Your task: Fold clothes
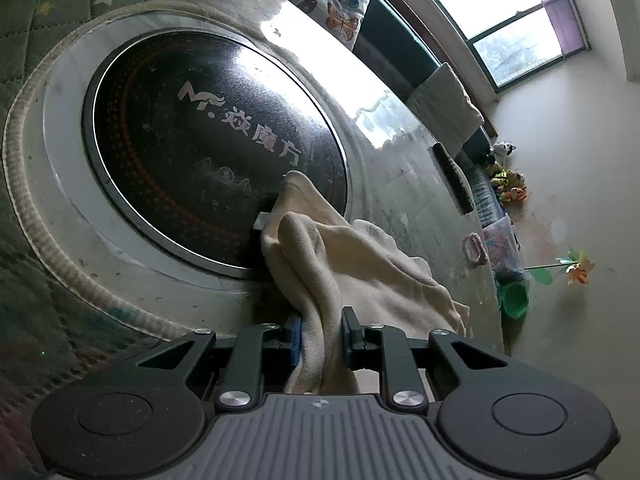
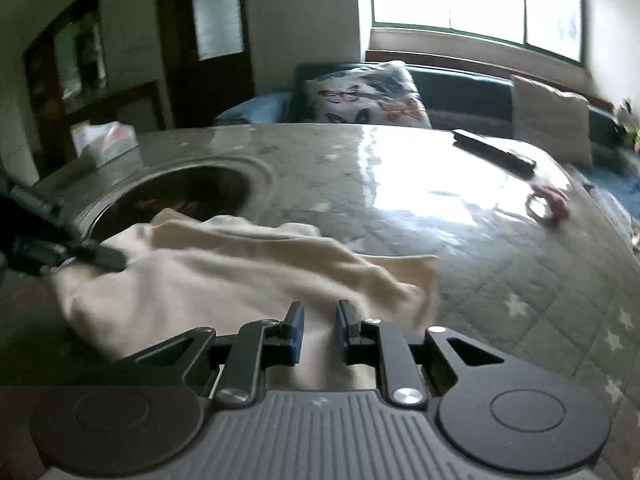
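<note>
Left wrist view: left gripper [image 1: 321,336] sits bottom centre, jaws narrow and clamped on a bunched ridge of the cream garment [image 1: 352,256]. The cloth rises from the pads toward frame centre, its far edge draped over the rim of the black round hob [image 1: 208,128] set in the table [image 1: 400,184]. It looks like soft, light fleece-like knit: limp, no stiffness, should bunch rather than slip. Best gripped at hems or corners, pinching a single layer.

Right wrist view (blurred): right gripper [image 2: 319,330] bottom centre, jaws narrow, cream fabric runs between the pads; looks pinched. The garment spreads left of centre, and the left gripper's dark finger shows on it at the left edge. Glossy cover over a quilted star-pattern cloth, so likely low friction and the fabric should slide easily. Remote [image 2: 494,148] and pink item [image 2: 550,202] upper right, well clear. Butterfly cushion [image 2: 368,96] and window [image 2: 472,0] behind.
</note>
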Tool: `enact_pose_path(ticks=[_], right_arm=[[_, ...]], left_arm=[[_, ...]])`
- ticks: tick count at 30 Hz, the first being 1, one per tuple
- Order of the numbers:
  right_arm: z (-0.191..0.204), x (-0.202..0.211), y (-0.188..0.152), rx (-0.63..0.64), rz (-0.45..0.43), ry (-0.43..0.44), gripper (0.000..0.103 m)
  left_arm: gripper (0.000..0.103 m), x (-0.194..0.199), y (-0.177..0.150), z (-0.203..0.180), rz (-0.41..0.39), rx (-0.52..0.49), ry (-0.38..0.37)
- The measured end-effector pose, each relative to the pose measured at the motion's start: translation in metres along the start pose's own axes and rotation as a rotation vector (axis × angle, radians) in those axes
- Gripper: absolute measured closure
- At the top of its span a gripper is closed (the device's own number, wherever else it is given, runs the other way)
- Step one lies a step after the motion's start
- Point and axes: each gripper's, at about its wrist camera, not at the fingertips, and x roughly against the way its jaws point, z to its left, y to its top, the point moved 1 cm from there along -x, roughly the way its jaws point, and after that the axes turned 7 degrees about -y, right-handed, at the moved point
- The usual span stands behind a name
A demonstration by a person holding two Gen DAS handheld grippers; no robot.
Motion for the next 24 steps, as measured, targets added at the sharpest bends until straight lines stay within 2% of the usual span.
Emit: enact_pose_path(ticks=[4,8,10,12,14,17,19,21,24], right_arm=[[-0.017,0.006,0.002,-0.071,-0.028,-0.028,0.085],[-0.035,0.0,0.0,-0.136,-0.01,-0.082,0.085],[-0.042,-0.005,-0.002,-0.161,0.001,-0.106,0.079],[-0.047,-0.008,-0.004,-0.186,0.012,-0.104,0.075],[-0.05,-0.012,-0.006,-0.212,0.022,-0.094,0.076],[-0.05,-0.013,-0.008,-0.244,0.027,-0.065,0.077],[-0.05,-0.013,-0.007,-0.258,0.026,-0.052,0.089],[-0.049,-0.011,-0.007,-0.269,0.024,-0.043,0.093],[-0.048,-0.002,-0.004,-0.281,-0.001,-0.039,0.094]], left_arm=[[0.082,0.0,0.0,0.001,0.001,-0.002,0.006],[0.082,0.0,0.0,0.0,0.001,-0.009,0.01],[0.082,0.0,0.0,0.0,0.0,-0.014,0.012],[0.082,0.0,0.0,-0.001,-0.001,-0.018,0.014],[0.082,0.0,0.0,-0.003,-0.003,-0.026,0.018],[0.082,0.002,0.0,-0.007,-0.011,-0.048,0.023],[0.083,0.003,0.001,-0.01,-0.018,-0.063,0.022],[0.084,0.006,0.002,-0.016,-0.027,-0.082,0.024],[0.085,0.009,0.004,-0.03,-0.041,-0.127,0.019]])
